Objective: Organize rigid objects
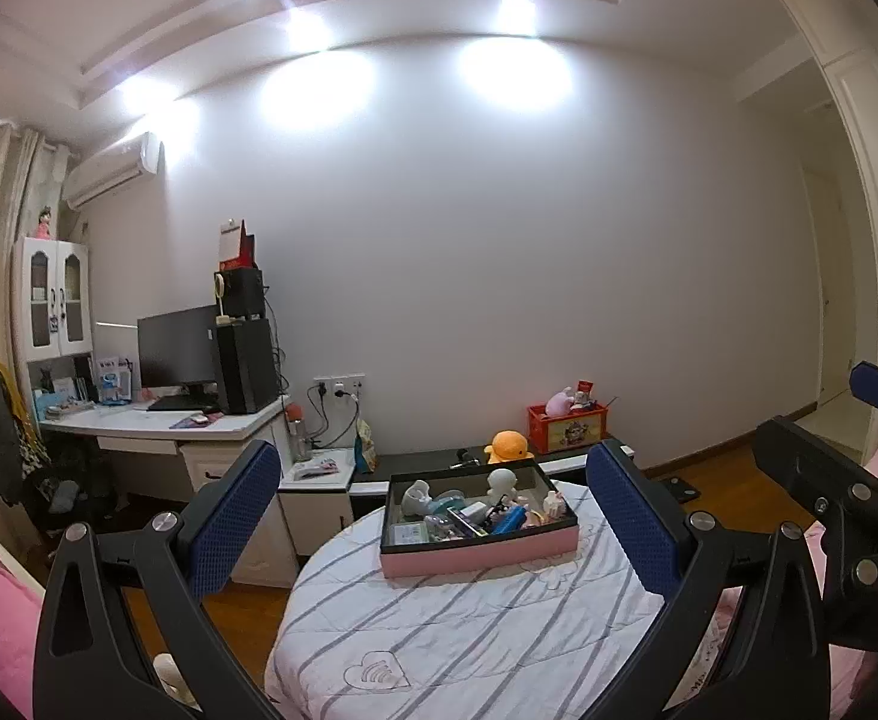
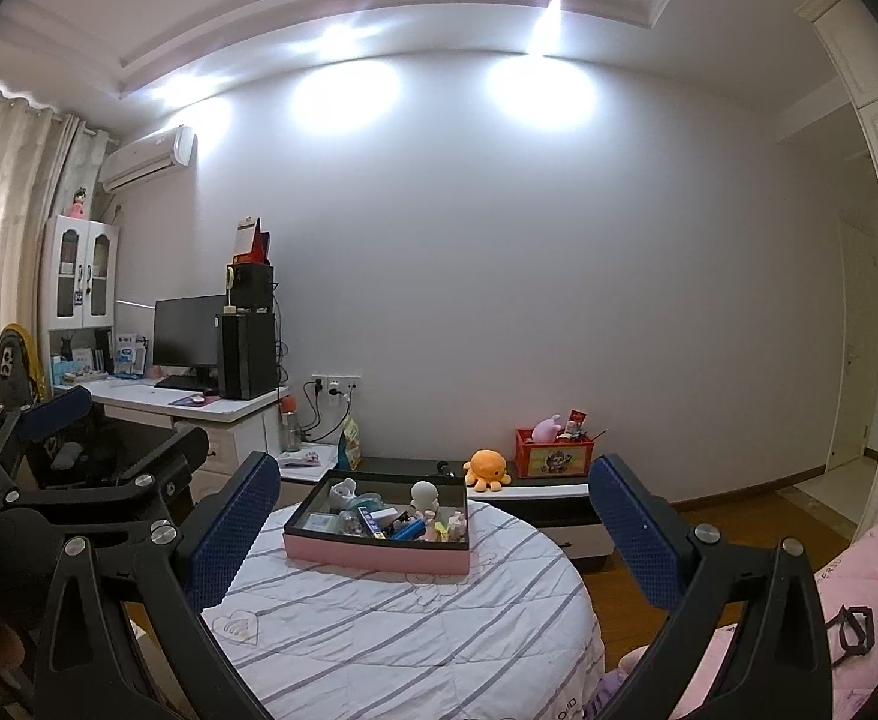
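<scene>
Beyond pink box — orange octopus plush

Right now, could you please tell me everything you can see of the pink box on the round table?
The pink box is a shallow rectangular tray with pink outer walls, a black rim and dark inside, probably card. It has no lid on and lies flat on the striped cloth of the round table, toward its far side. Small items crowd it, among them a white figurine standing upright. Neither tool touches it.
</scene>
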`<state>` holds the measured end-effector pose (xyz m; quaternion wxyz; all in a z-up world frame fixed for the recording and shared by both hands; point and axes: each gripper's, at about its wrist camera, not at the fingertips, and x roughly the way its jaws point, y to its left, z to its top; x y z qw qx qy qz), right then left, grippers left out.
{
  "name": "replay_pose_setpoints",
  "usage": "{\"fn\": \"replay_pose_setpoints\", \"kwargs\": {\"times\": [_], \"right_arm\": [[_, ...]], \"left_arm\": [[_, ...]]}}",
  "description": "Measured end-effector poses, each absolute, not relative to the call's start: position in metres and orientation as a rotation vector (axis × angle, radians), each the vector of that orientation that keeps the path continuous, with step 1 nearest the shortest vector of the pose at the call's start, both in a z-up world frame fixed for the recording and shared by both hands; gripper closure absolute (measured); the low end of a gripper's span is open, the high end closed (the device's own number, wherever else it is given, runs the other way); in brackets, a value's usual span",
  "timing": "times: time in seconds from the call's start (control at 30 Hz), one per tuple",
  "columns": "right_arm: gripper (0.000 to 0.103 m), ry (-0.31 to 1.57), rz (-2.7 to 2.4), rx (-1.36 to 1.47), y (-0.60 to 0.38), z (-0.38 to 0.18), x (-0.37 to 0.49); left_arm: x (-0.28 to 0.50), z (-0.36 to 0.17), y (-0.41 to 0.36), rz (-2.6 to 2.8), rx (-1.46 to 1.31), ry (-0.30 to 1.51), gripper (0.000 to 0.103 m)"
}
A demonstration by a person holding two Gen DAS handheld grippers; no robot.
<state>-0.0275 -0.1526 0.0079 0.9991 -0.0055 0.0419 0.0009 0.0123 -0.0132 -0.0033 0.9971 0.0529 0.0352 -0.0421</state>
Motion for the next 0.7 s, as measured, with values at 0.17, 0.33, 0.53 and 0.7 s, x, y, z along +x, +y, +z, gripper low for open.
{"fn": "replay_pose_setpoints", "kwargs": {"times": [0.17,0.33,0.53,0.7], "right_arm": [[0.000,0.090,0.013,0.001,-0.1542,0.0068,-0.0250],[0.000,0.090,0.013,0.000,-0.1552,0.0063,-0.0234],[0.000,0.091,0.011,-0.001,-0.1568,0.0047,-0.0213],[0.000,0.090,0.013,-0.002,-0.1581,0.0045,-0.0202]], "left_arm": [[0.0078,-0.0039,-0.0119,-0.068,0.111,0.017,0.000],[0.0096,-0.0025,-0.0103,-0.072,0.106,0.019,0.000],[0.0104,-0.0005,-0.0103,-0.067,0.112,0.022,0.000],[0.0108,-0.0006,-0.0098,-0.066,0.112,0.022,0.000]]}}
